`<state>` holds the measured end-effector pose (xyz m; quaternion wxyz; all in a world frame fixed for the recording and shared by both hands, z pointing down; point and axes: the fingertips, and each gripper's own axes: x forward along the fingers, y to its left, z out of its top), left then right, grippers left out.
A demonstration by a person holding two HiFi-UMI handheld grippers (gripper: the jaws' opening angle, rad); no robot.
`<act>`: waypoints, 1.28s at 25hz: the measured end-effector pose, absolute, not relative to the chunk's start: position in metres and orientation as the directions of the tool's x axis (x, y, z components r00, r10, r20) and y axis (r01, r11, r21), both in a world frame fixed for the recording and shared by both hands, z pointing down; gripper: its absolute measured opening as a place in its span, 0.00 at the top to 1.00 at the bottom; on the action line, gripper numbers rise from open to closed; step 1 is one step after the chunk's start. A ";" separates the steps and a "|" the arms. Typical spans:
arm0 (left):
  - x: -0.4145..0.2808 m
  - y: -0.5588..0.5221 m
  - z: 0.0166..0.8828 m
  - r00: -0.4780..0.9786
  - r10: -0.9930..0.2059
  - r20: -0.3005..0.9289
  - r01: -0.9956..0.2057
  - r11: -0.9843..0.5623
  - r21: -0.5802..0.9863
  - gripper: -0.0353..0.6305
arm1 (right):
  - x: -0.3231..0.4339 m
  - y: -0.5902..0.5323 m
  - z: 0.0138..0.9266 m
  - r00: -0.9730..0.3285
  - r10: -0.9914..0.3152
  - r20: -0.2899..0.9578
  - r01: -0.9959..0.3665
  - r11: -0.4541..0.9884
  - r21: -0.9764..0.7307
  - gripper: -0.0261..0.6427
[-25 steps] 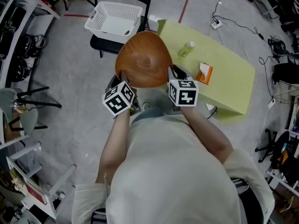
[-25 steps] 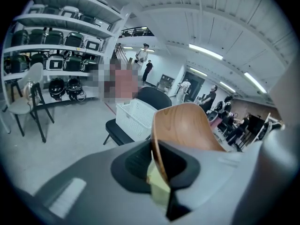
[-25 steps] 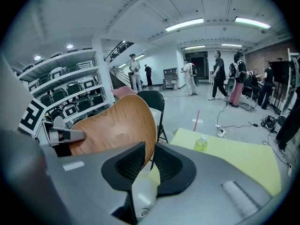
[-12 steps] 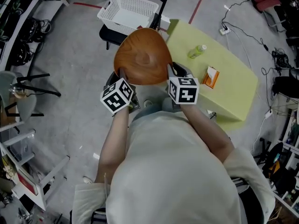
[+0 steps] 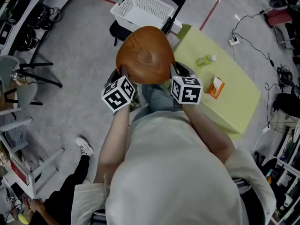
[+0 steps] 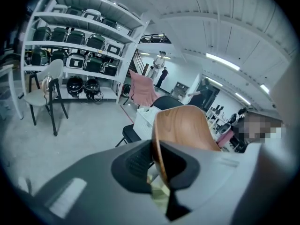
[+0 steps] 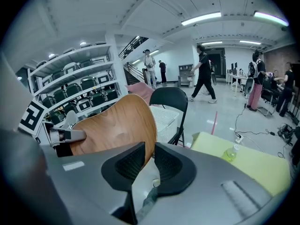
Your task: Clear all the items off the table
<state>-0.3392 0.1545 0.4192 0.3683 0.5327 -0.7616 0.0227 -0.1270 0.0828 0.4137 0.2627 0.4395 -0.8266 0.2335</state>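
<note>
Wood-grained and rounded, the wooden dish (image 5: 145,55) hangs in the air ahead of us. From above it sits between the yellow-green tabletop (image 5: 234,102) on the right and bare grey floor (image 5: 79,64) on the left. We hold it by two sides. The left gripper (image 5: 123,75) has its fingers (image 6: 136,161) closed on the dish's left rim. The right gripper (image 5: 174,71) has its fingers (image 7: 171,165) closed on the right rim. In both gripper views the thin edge is pinched between the pads.

Just beyond the dish a white basket (image 5: 143,11) sits on a black chair (image 5: 119,32), and the dish's far edge overlaps the basket's near corner in the head view. On the tabletop a green bottle (image 5: 205,60) lies on its side, with an orange carton (image 5: 215,88) nearer and to its right, apart from it. A red tape line (image 5: 208,15) runs across the floor past the far edge, and cables (image 5: 243,41) trail on the far right.

Along the left stand shelving racks (image 5: 23,13) and a grey chair (image 5: 18,95). Another person's shoe (image 5: 84,146) and dark trouser leg show at the near left. Open floor lies between those racks and the black chair.
</note>
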 end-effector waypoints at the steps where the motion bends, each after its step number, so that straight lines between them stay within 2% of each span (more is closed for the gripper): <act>1: -0.343 0.152 0.419 -0.166 -0.794 0.585 -0.827 0.435 0.356 0.91 | -0.131 0.079 0.414 -0.480 -0.601 0.640 -0.847 0.508 -0.157 0.87; 32: -0.406 -0.020 0.448 -0.176 -0.731 0.659 -0.802 0.494 0.335 0.91 | -0.199 -0.105 0.437 -0.506 -0.524 0.685 -0.823 0.530 -0.203 0.87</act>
